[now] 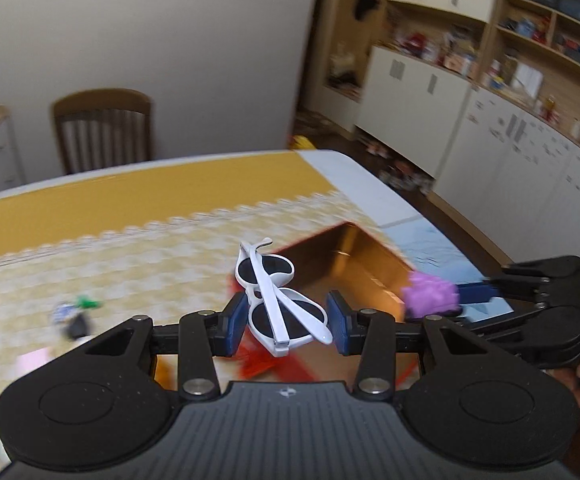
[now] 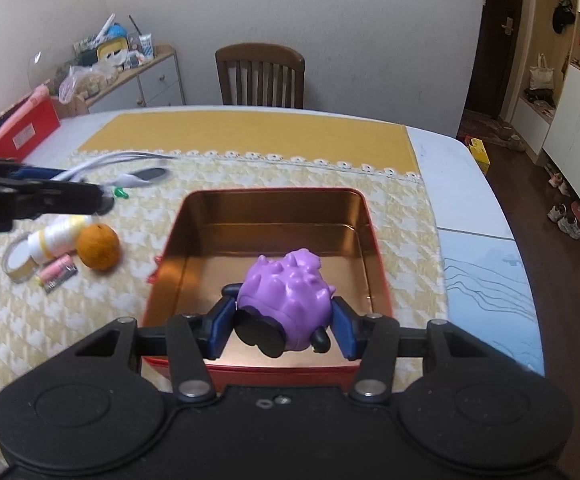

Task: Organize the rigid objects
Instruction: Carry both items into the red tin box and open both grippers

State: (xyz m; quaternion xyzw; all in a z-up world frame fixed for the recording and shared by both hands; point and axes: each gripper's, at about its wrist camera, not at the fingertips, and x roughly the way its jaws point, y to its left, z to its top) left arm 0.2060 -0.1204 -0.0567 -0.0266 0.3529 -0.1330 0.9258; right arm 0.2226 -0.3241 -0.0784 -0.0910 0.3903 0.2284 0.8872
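Observation:
White folded sunglasses (image 1: pixel 277 300) with dark lenses sit between the blue pads of my left gripper (image 1: pixel 287 322), which is shut on them above the table. From the right wrist view, that left gripper (image 2: pixel 97 196) reaches in from the left, with the sunglasses (image 2: pixel 129 168) a blur. My right gripper (image 2: pixel 283 328) is shut on a purple spiky toy figure (image 2: pixel 285 292) with black feet. It hangs over the near end of an open red tin box (image 2: pixel 273 192) with a gold inside. The left wrist view has the tin (image 1: pixel 354 264) just beyond the sunglasses, and the purple toy (image 1: pixel 430 294) at its right.
On the checked cloth left of the tin lie an orange ball (image 2: pixel 98 252), a thread spool (image 2: pixel 55 238), a tape roll (image 2: pixel 17 264), a pink battery (image 2: pixel 55 274) and a small green piece (image 2: pixel 121 192). A wooden chair (image 2: pixel 259 76) stands behind the table. A red box (image 2: pixel 21 128) sits far left.

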